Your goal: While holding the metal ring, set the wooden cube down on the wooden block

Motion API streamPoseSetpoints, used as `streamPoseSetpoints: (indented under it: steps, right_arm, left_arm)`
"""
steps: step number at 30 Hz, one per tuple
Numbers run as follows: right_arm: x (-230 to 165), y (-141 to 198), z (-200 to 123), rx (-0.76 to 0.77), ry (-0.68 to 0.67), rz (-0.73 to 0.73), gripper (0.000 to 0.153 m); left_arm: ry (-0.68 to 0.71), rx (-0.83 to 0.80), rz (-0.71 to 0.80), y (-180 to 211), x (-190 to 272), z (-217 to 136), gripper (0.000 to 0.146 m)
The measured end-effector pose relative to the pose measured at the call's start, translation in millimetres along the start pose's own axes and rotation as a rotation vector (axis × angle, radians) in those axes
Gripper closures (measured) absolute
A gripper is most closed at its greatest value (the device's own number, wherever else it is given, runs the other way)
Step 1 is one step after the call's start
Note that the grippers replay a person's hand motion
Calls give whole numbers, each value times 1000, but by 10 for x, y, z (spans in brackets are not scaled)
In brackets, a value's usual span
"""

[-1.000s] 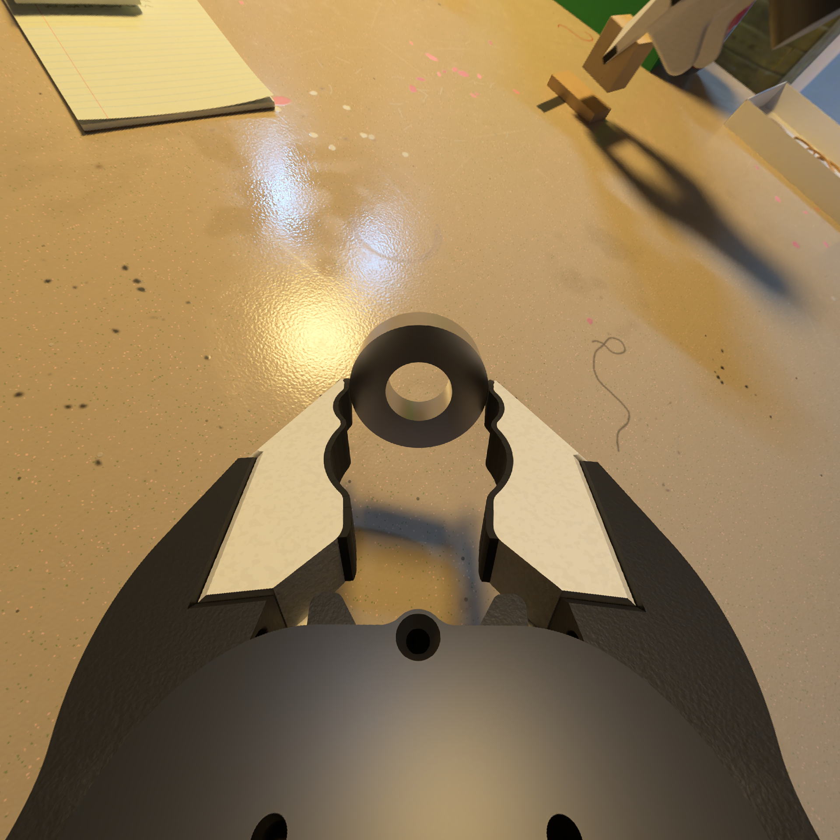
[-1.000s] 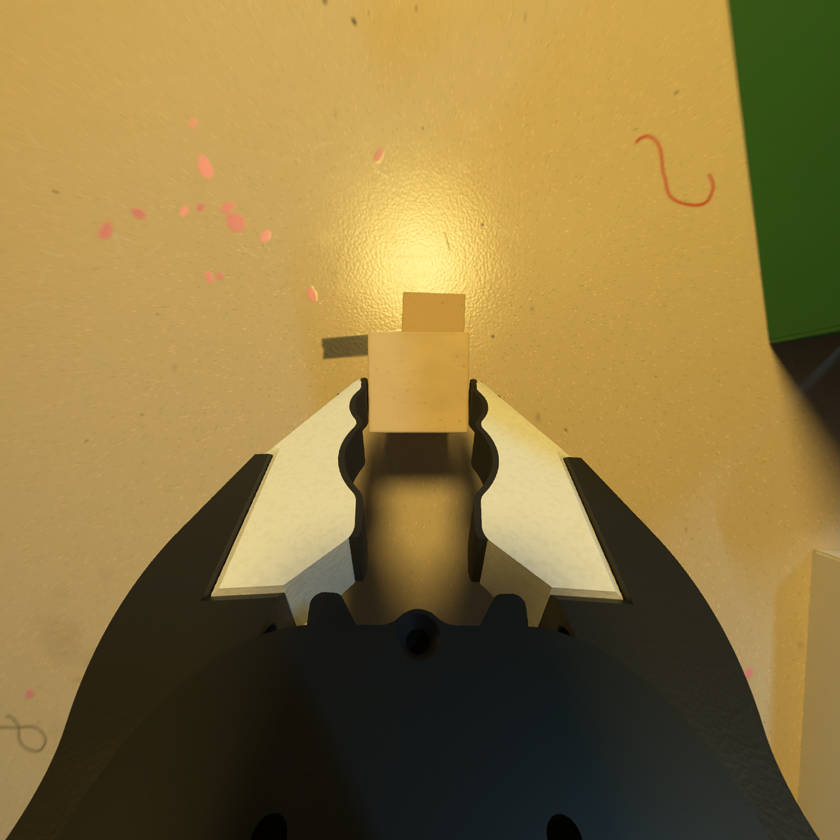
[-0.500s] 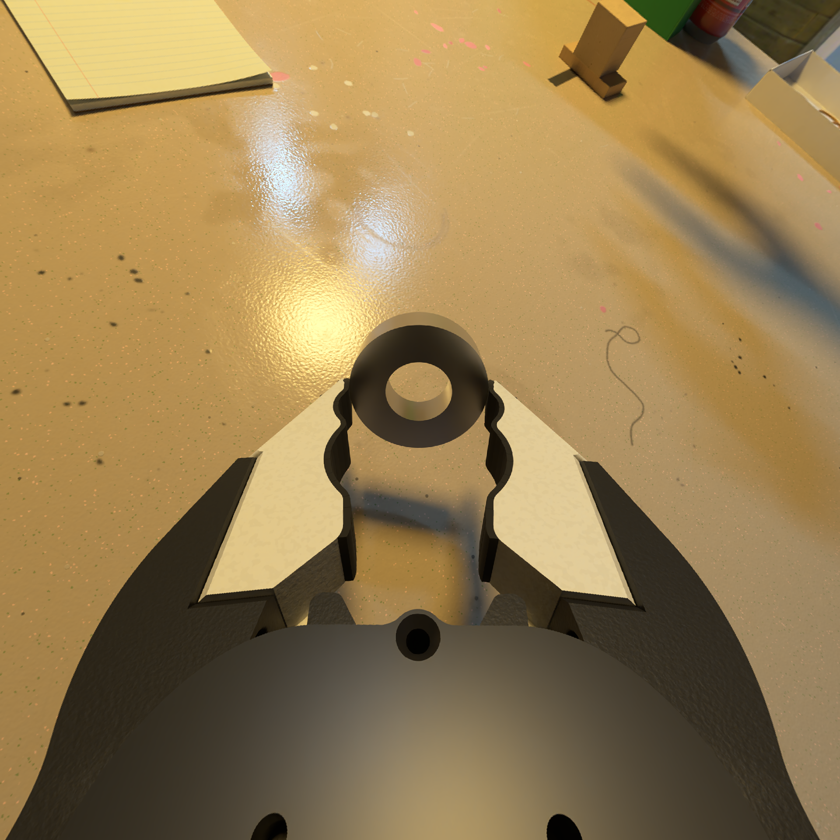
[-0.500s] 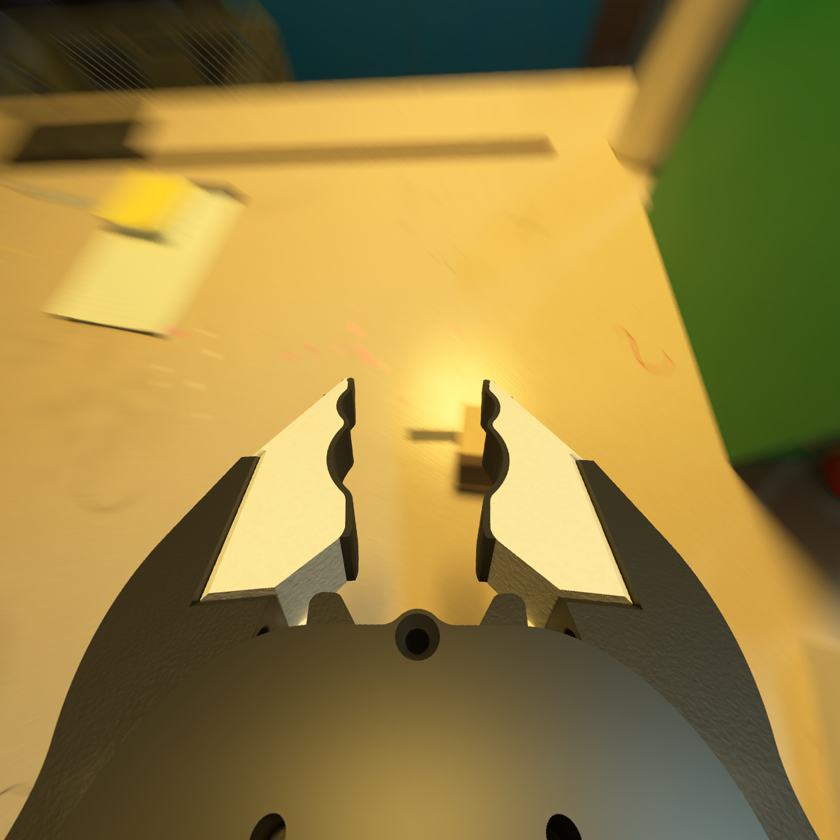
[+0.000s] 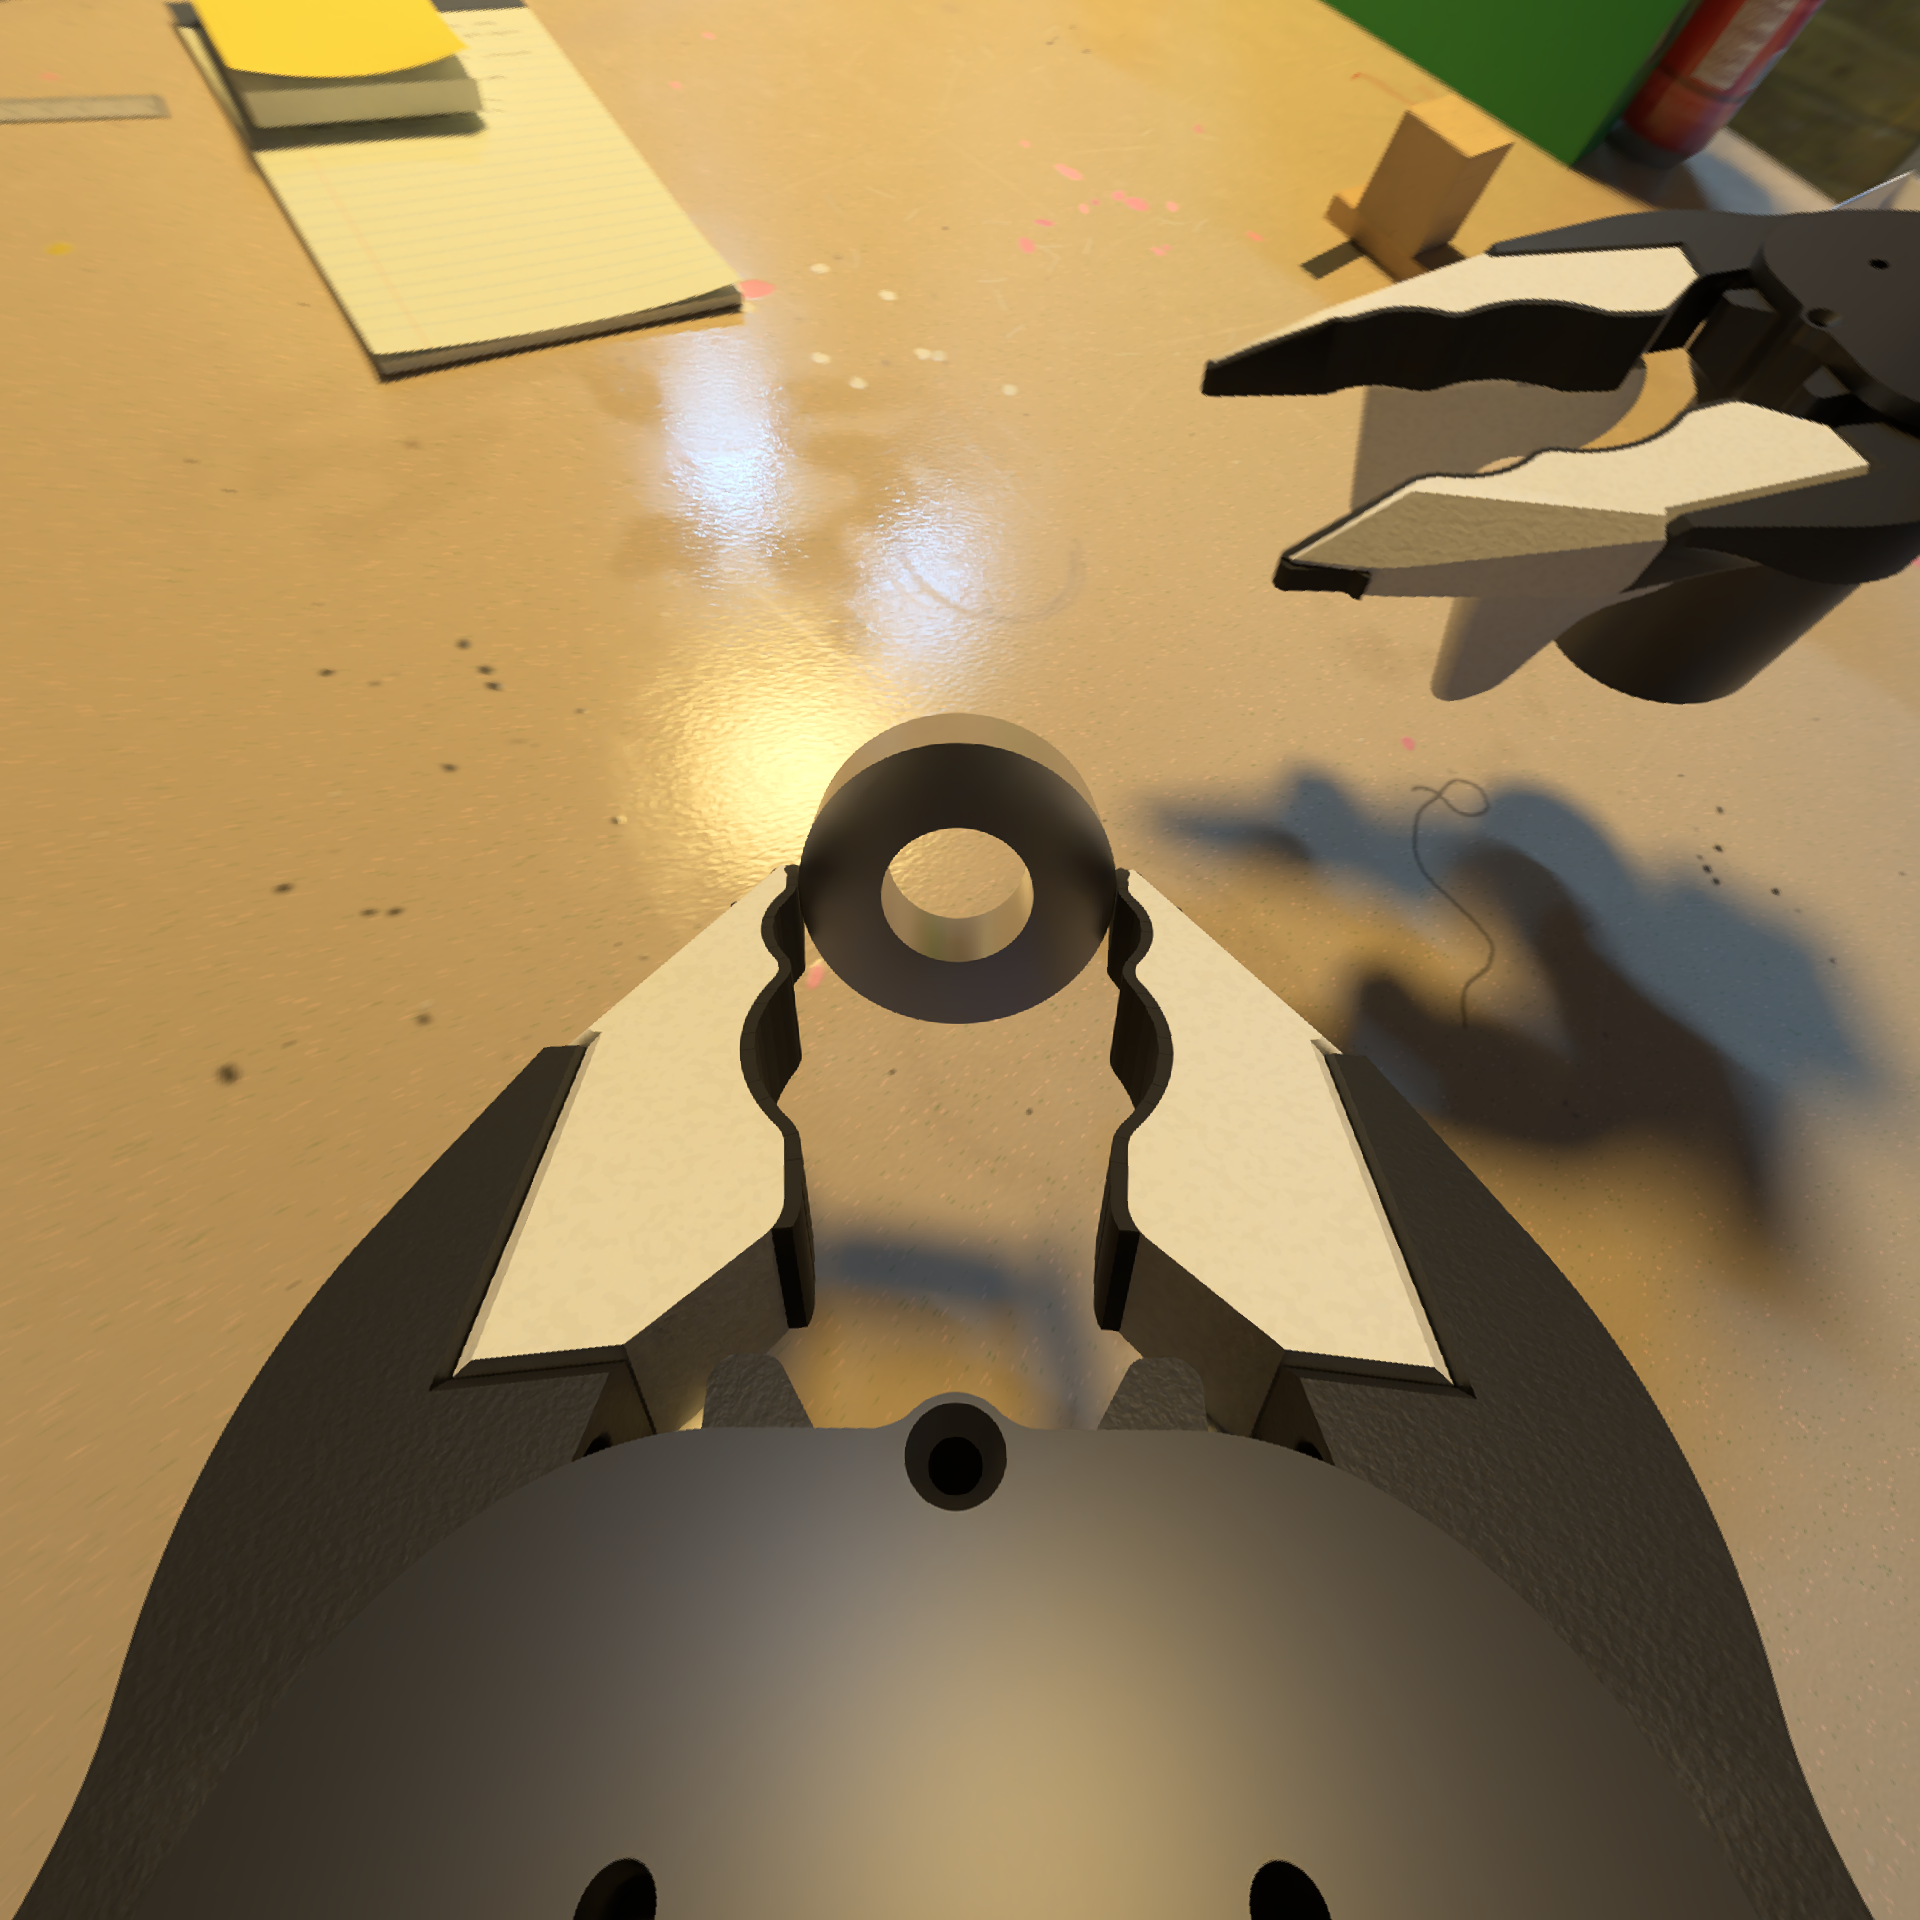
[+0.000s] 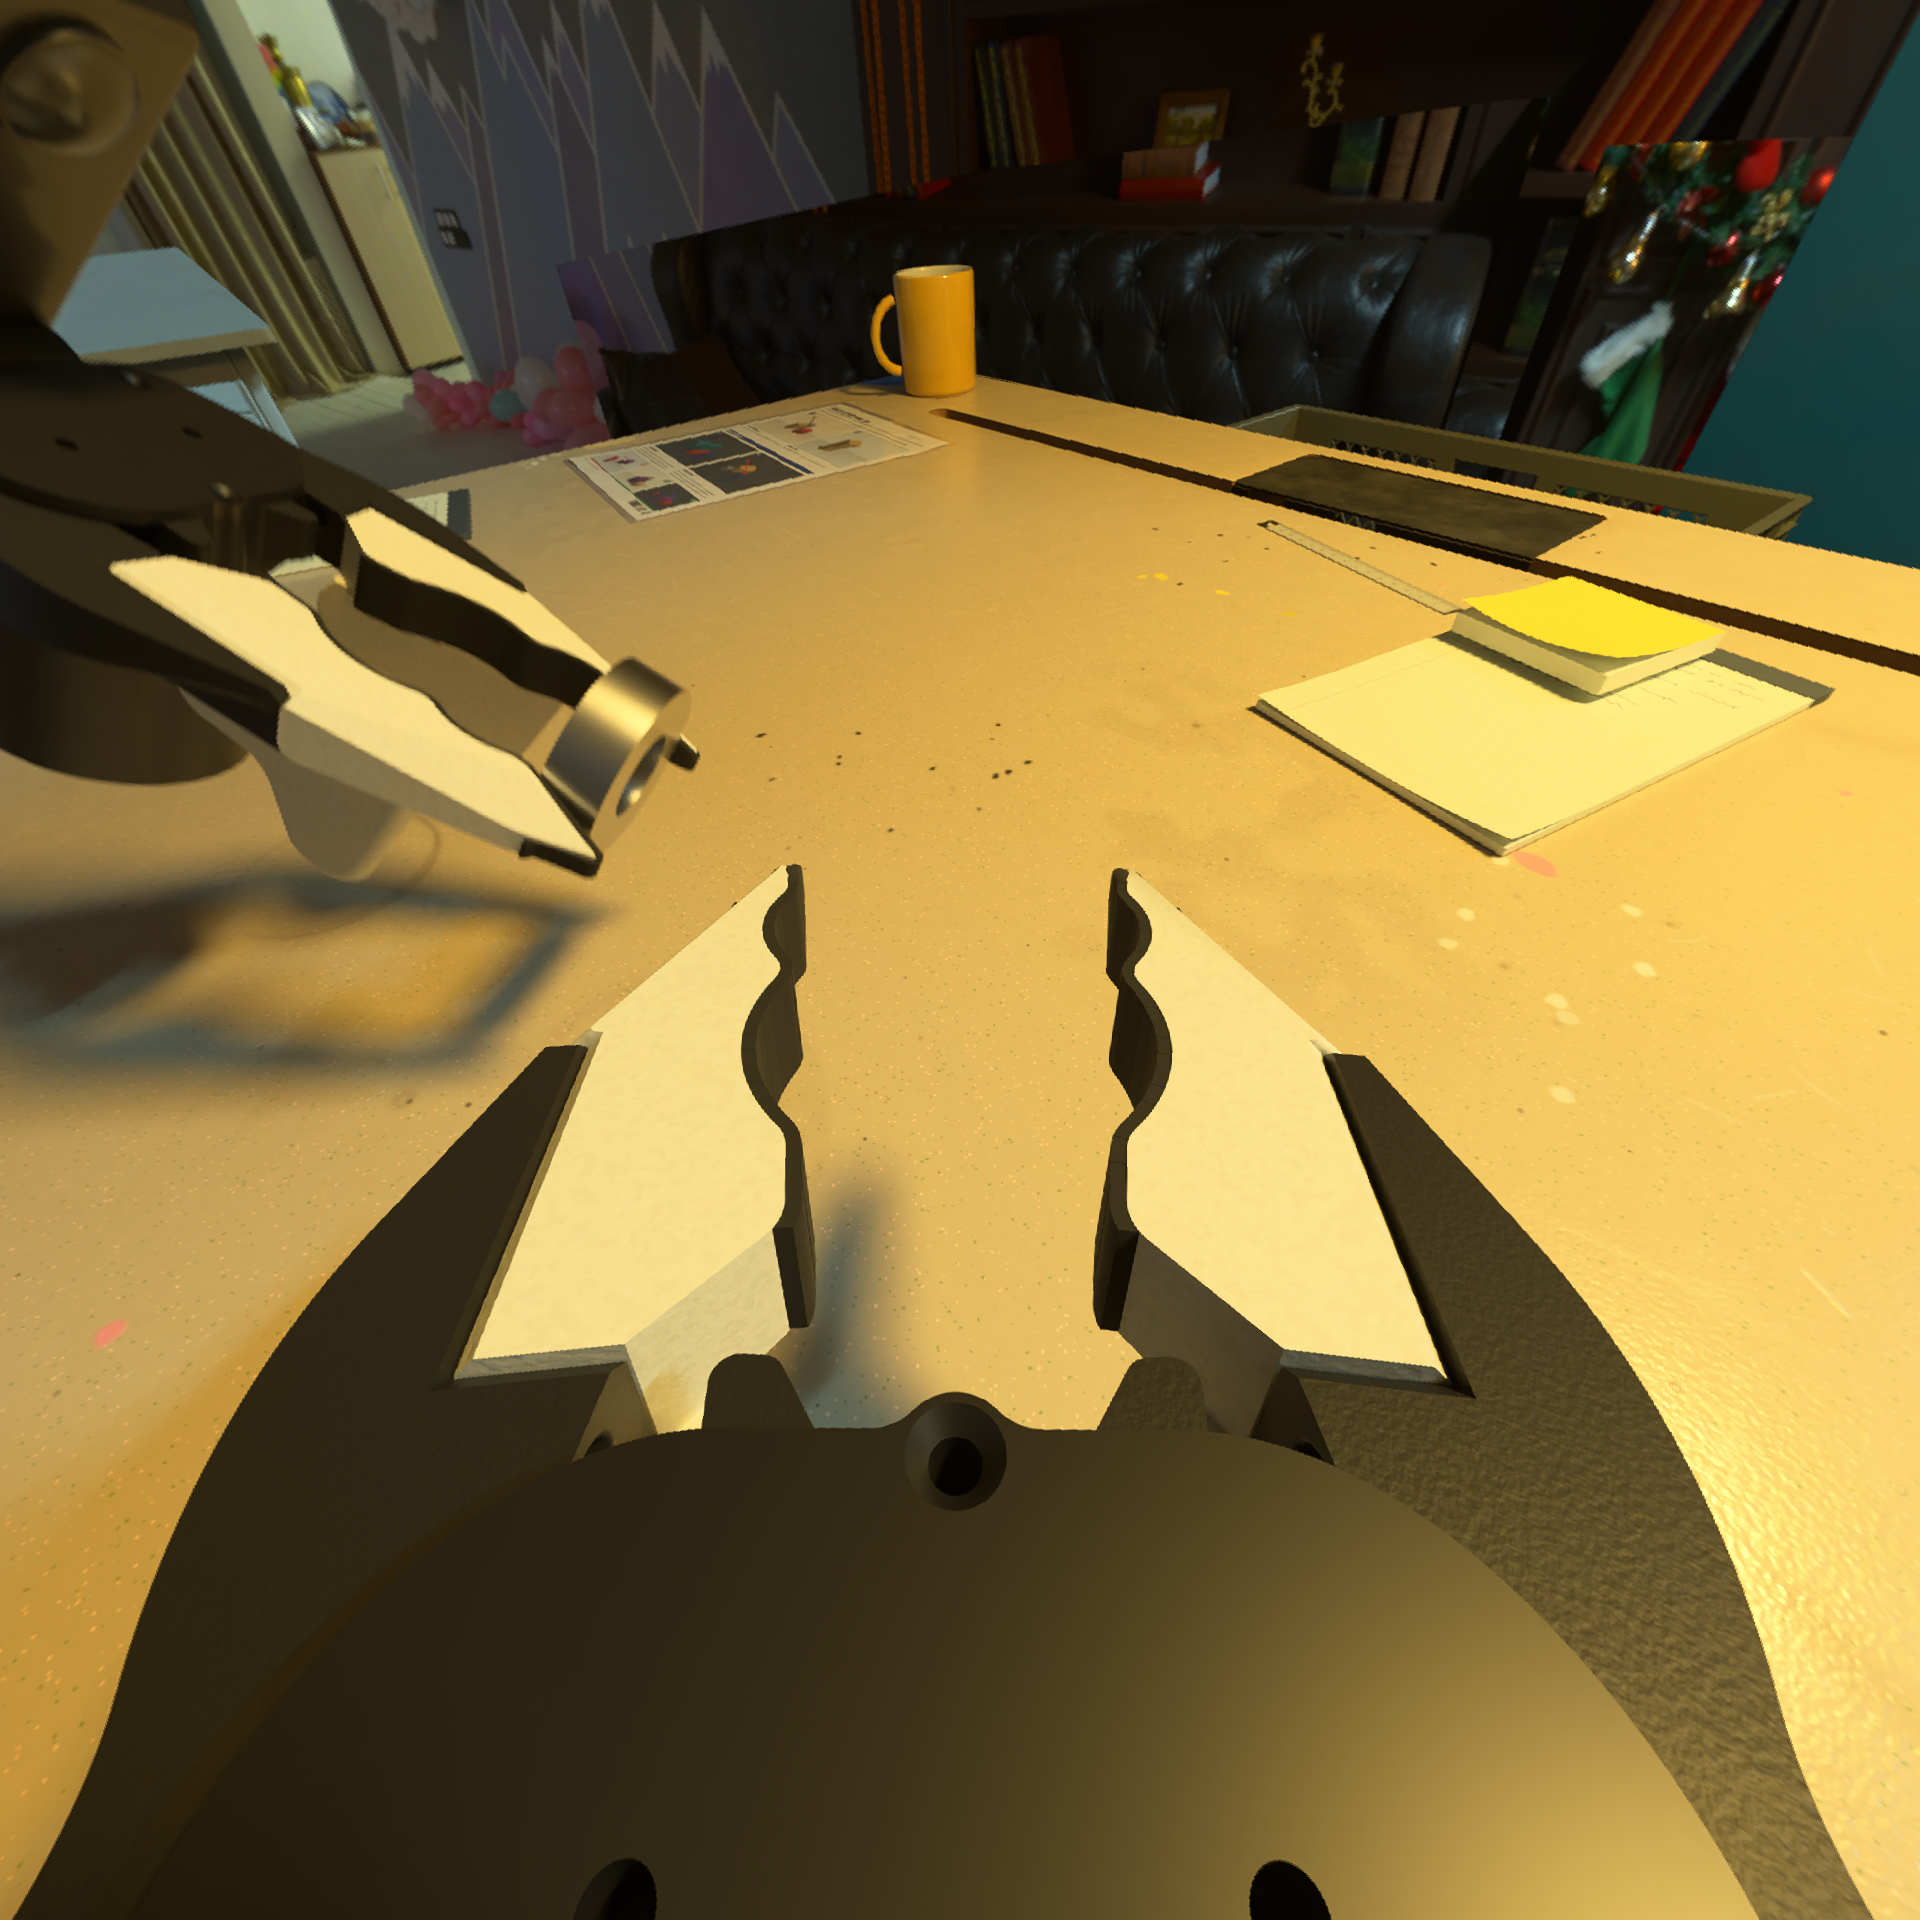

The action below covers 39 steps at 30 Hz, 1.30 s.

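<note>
My left gripper (image 5: 956, 883) is shut on the metal ring (image 5: 956, 868) and holds it above the table, with the hole facing the camera. The wooden cube (image 5: 1439, 166) stands on the flat wooden block (image 5: 1356, 231) at the far right of the table. My right gripper (image 5: 1247, 478) is open and empty, hovering between the cube and the ring. In the right wrist view my right gripper (image 6: 956, 883) shows open over bare table. The left gripper (image 6: 592, 769) with the ring (image 6: 623, 743) is to its left there. The cube and block are out of that view.
A yellow legal pad (image 5: 488, 218) with a sticky-note block (image 5: 332, 52) lies far left. A green box (image 5: 1507, 62) and a red canister (image 5: 1704, 73) stand behind the cube. A yellow mug (image 6: 935, 327), a printed sheet (image 6: 753, 457), a ruler (image 6: 1351, 561) and a dark mat (image 6: 1413, 504) lie farther off.
My right gripper let go of the wooden cube on the block, drew back and swung round toward the left gripper. My left gripper kept hold of the ring and barely moved.
</note>
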State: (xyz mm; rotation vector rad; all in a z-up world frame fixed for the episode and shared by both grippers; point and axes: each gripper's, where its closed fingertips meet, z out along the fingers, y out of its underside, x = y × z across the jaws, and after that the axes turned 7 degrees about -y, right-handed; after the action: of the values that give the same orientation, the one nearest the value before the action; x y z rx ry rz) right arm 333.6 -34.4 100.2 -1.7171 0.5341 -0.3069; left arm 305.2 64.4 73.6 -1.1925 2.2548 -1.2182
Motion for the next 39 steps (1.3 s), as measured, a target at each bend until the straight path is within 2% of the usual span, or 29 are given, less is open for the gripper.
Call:
streamPoseSetpoints:
  steps: [4, 7, 10, 13, 17, 22, 28, 31, 35, 39]
  right_arm:
    - [17, -8, -39, 20, -25, 55, 95]
    - [66, -1, -64, 41, -48, 118, 97]
    - [73, 30, -57, 51, -87, 173, 97]
    - [62, 25, -66, 45, -99, 173, 97]
    - [62, 1, -107, 40, -72, 125, 98]
    - [74, 33, -113, 29, -75, 140, 99]
    - [85, 64, -96, 24, -90, 168, 100]
    - [92, 57, -116, 24, -81, 159, 101]
    - [136, 12, -159, 33, -64, 153, 102]
    - [208, -47, -216, 55, -61, 190, 103]
  left_arm:
    - [-146, -21, 17, -155, -345, -413, 87]
    - [-342, -117, -17, -161, -962, -866, 87]
    - [-437, -282, -92, -18, -1610, -1124, 87]
    - [-479, -385, -226, 122, -2174, -1088, 87]
    - [-497, -536, -323, 366, -2665, -778, 87]
    - [-482, -669, -321, 609, -2849, -566, 87]
    - [-449, -629, -302, 632, -2824, -586, 87]
    - [-426, -547, -327, 533, -2795, -679, 87]
    - [-318, -324, -374, 56, -2592, -918, 87]
    - [-76, -42, -376, -595, -2063, -1023, 87]
